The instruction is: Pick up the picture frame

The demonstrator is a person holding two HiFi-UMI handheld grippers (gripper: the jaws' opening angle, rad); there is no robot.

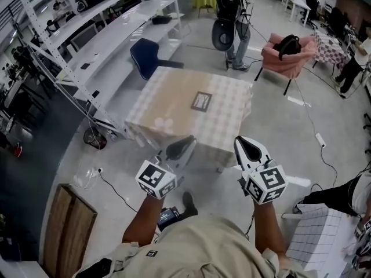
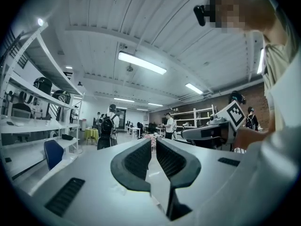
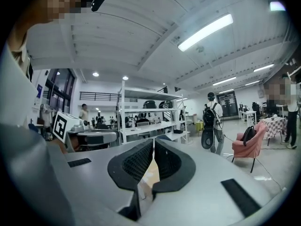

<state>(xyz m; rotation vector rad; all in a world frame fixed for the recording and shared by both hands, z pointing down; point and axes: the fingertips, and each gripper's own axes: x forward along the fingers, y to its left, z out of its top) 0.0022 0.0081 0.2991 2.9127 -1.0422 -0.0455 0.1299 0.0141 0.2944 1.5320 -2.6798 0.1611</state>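
A small dark picture frame [image 1: 201, 101] lies flat on the table [image 1: 174, 106], which wears a pale checked cloth, a little right of its middle. Both grippers are held close to my body, short of the table's near edge and well apart from the frame. My left gripper [image 1: 188, 142] [image 2: 154, 142] is shut with nothing between its dark ribbed pads. My right gripper [image 1: 243, 143] [image 3: 153, 145] is also shut and holds nothing. Both gripper views look level across the room, and the frame does not show in either.
White shelving [image 1: 87, 45] runs along the left. A blue chair [image 1: 148, 57] stands behind the table and a pink armchair [image 1: 288, 54] at the back right. A person with a backpack [image 1: 235, 16] stands beyond. A wooden board [image 1: 69, 230] and cables lie on the floor.
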